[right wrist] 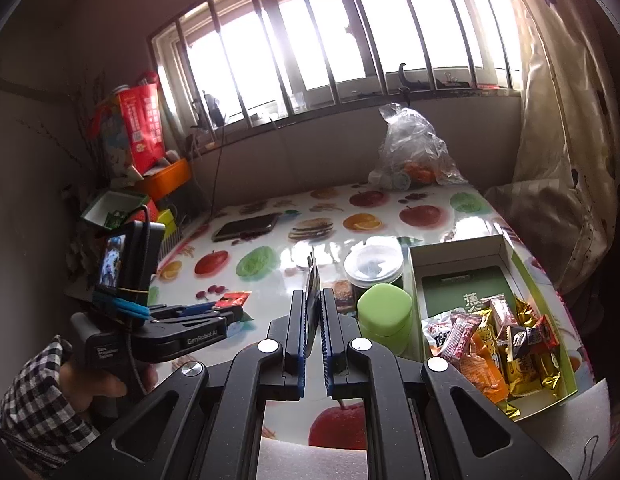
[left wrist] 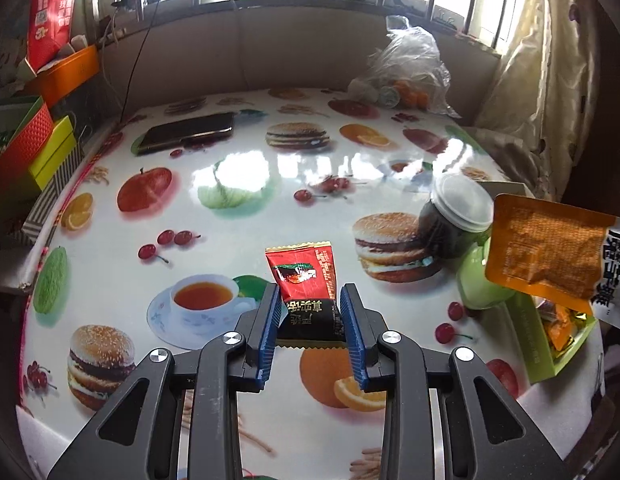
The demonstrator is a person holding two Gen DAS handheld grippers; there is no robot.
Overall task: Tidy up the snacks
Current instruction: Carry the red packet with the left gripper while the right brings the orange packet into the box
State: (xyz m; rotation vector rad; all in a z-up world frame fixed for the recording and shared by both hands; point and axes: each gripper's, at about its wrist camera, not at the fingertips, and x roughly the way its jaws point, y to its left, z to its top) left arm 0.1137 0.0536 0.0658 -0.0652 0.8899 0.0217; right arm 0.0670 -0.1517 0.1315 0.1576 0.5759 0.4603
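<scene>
Red-and-black snack packet (left wrist: 306, 292): flat foil sachet, red upper half with a dark picture, black lower half with pale characters, gold crimped ends. Lies on the table (left wrist: 270, 184), lower half between the blue-padded fingers (left wrist: 272, 316) of the left gripper (left wrist: 310, 300); jaws partly open, each pad at or just beside a packet edge. Whether they press it cannot be told.

Orange snack packet (left wrist: 550, 248): flat pouch, orange panel with a white strip bearing black characters. Held in the air above the box, seen edge-on in the right wrist view (right wrist: 313, 280), pinched between the nearly closed fingers of the right gripper (right wrist: 313, 300).

Green-sided box (right wrist: 462, 256): open, white inside, at the table's right edge. Contains a dark green card with characters and a heap of wrapped snacks (right wrist: 498, 344) in pink, orange, gold, black and red at its near end.

Green tub (right wrist: 384, 314): lidded, just left of the box. Contents hidden.

Dark jar (right wrist: 372, 266): white lid, behind the tub.

Clear plastic bag (right wrist: 414, 148): far table edge, holding orange items and small cups.

Phone (right wrist: 246, 226): flat on the far left of the table.
</scene>
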